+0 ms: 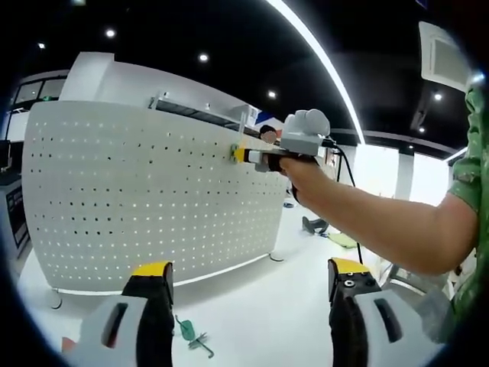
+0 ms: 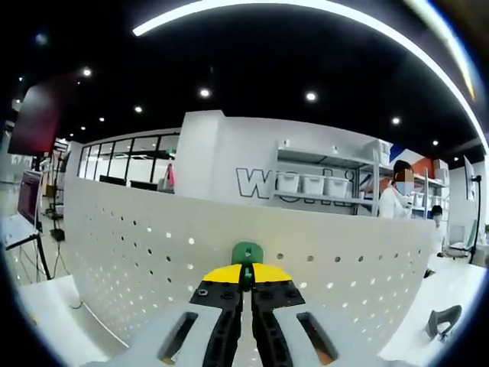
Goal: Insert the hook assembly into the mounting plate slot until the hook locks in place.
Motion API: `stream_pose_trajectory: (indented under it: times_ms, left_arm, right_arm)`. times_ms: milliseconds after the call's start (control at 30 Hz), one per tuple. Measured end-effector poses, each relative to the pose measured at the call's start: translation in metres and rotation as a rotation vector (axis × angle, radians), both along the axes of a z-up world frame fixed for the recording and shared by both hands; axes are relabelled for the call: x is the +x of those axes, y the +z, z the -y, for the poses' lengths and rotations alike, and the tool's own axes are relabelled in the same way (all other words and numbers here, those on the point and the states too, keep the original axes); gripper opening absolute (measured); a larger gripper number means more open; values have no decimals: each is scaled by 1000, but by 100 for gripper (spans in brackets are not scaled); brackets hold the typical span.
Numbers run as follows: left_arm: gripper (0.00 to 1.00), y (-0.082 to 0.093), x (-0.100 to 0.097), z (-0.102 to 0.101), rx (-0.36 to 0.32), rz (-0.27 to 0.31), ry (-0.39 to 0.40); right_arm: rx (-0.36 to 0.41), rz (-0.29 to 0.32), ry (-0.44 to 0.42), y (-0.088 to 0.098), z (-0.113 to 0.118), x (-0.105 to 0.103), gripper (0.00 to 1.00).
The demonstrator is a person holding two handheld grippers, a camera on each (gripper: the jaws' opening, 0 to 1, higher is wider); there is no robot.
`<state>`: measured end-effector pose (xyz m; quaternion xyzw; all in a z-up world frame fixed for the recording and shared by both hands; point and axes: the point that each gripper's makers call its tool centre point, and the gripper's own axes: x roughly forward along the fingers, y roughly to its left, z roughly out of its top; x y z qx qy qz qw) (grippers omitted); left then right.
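White pegboard (image 1: 153, 191) stands upright before us in a dark-ceilinged hall. Our right gripper (image 2: 246, 277) has its jaws pressed together on the green hook (image 2: 247, 252), whose tip sits against the board near its top edge. Our left gripper (image 1: 248, 279) hangs back with jaws spread wide, nothing between them. Below it, another green hook (image 1: 191, 336) lies on the white table (image 1: 252, 306). Behind the board we see shelves (image 2: 321, 180) with bins.

The pegboard (image 1: 153, 191) is white, dotted with even rows of small dark holes. A green hook (image 2: 247, 252) sits against it, gripped by yellow-tipped black jaws (grey bodies behind). Another green hook (image 1: 191, 335) lies on the white floor.
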<state>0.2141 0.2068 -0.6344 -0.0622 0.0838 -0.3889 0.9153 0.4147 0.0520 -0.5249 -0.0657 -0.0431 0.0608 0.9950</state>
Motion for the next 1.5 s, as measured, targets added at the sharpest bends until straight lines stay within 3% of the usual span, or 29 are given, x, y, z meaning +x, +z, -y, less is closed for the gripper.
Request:
stream_pose_trajectory:
  times_ms: [600, 1000, 1500]
  left_arm:
    - [83, -1, 2, -2, -1, -1, -2]
    - [83, -3, 1, 0, 4, -5, -11]
    - [82, -3, 0, 0, 3, -7, -15]
  right_arm:
    - [-26, 35, -13, -2, 0, 3, 1]
    - [0, 19, -11, -2, -1, 2, 2]
    - [-34, 21, -3, 3, 1, 1, 6]
